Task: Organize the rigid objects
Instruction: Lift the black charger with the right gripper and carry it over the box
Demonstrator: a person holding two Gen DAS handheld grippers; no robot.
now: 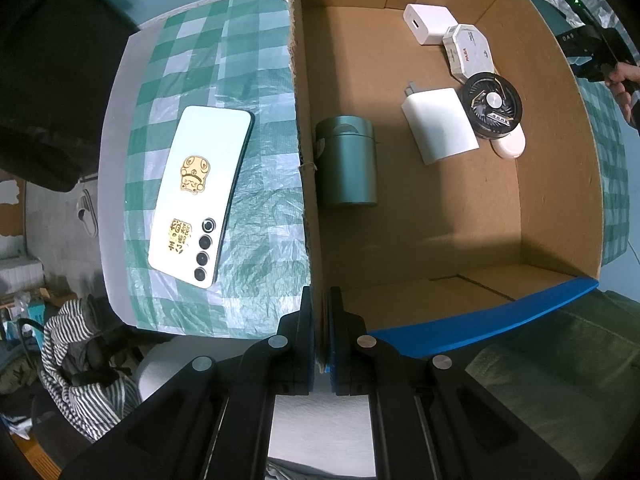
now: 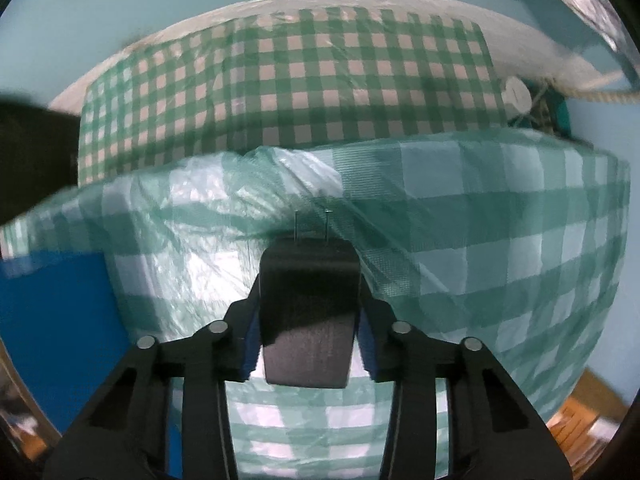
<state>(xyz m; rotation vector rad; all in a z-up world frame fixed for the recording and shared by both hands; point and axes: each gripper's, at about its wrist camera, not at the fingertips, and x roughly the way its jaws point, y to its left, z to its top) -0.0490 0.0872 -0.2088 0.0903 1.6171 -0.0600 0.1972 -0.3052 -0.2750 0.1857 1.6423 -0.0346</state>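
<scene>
Black plug adapter [image 2: 307, 320], prongs forward, sits clamped between the right tongs [image 2: 307, 344] above the checked counter [image 2: 480, 240]. The left tongs [image 1: 321, 320] are together on the cardboard box's wall [image 1: 308, 200]. Inside lie a green canister [image 1: 348, 160], two white chargers [image 1: 440, 124], a fan [image 1: 493, 104]. A phone [image 1: 200, 192] lies outside.

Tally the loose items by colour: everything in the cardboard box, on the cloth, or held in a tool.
White: 5 (phone, small charger, octagonal box, large charger, round case)
Green: 1 (canister)
Black: 2 (fan, plug adapter)
Total: 8
</scene>
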